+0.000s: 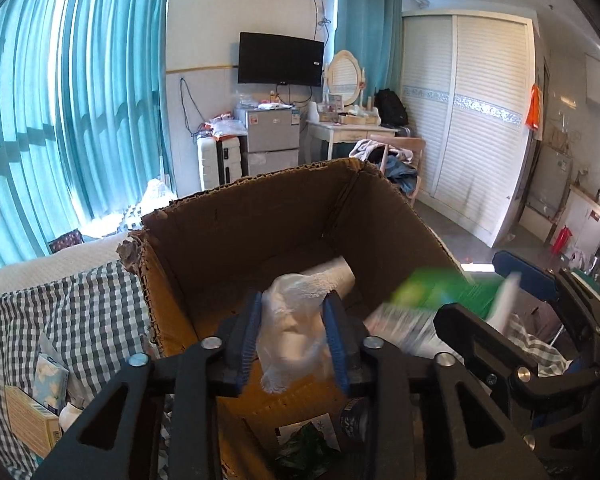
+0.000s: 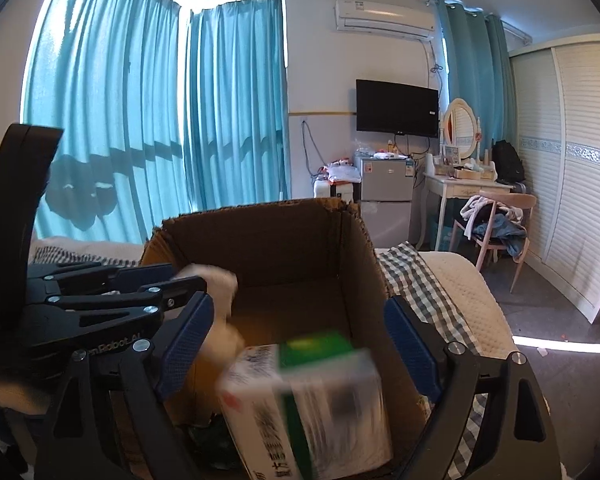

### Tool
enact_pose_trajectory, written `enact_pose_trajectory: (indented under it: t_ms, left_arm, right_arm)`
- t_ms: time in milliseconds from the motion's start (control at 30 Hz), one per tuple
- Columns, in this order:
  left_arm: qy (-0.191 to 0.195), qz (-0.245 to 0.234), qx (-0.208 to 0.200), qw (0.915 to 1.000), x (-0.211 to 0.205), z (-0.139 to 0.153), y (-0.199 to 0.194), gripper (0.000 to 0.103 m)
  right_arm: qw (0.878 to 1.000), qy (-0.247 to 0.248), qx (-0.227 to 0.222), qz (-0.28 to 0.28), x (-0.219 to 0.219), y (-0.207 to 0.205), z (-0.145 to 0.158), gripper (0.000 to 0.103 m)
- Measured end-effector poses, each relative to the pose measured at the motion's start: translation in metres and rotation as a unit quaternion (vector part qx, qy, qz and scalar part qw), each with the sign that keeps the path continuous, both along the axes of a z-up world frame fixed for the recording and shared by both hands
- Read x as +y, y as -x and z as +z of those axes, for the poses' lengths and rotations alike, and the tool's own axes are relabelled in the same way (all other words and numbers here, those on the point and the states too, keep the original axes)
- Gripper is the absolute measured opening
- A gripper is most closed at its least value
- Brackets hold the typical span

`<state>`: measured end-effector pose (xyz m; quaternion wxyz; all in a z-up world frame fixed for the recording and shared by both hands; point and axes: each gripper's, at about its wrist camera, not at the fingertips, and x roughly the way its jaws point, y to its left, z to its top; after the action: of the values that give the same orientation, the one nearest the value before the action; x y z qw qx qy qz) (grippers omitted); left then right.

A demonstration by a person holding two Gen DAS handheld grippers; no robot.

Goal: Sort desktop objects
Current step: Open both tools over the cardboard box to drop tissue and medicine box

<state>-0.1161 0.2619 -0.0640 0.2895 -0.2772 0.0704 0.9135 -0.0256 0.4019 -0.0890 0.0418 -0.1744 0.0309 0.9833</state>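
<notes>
Both tools over open cardboard box [image 1: 260, 220]: left tool [image 1: 294, 332] loosely brackets white tissue [image 1: 296, 320] (grip unclear); right tool [image 2: 300, 352] released, white-green carton [image 2: 312, 408] blurred between.

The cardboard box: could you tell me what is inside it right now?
Inside the cardboard box lie a white roll and a dark green packet. The grippers, a white tissue and a blurred green-and-white carton cover the rest of the floor.
</notes>
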Motion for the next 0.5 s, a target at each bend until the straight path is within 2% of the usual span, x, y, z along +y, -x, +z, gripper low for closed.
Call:
enact_pose_trajectory:
  t_ms: [100, 167, 267, 367, 500]
  left_arm:
    - [-0.006, 0.007, 0.017, 0.9998, -0.006, 0.012, -0.006, 0.052]
    - [-0.010, 0.013, 0.025, 0.9995, -0.011, 0.021, -0.011, 0.055]
    - [-0.017, 0.025, 0.038, 0.9988, -0.022, 0.036, -0.019, 0.065]
    - [-0.020, 0.036, 0.056, 0.9976, -0.034, 0.051, -0.030, 0.071]
    - [-0.020, 0.065, 0.083, 0.9942, -0.052, 0.069, -0.050, 0.087]
  right_arm:
    - [1.000, 0.015, 0.011, 0.000, 0.001, -0.005, 0.011, 0.089]
    - [1.000, 0.007, 0.021, -0.001, -0.004, -0.010, 0.018, 0.090]
    - [0.999, -0.010, 0.044, -0.012, -0.008, -0.024, 0.031, 0.094]
    - [0.998, 0.006, 0.065, -0.012, -0.008, -0.035, 0.048, 0.095]
    - [0.996, 0.008, 0.087, -0.012, -0.013, -0.053, 0.066, 0.098]
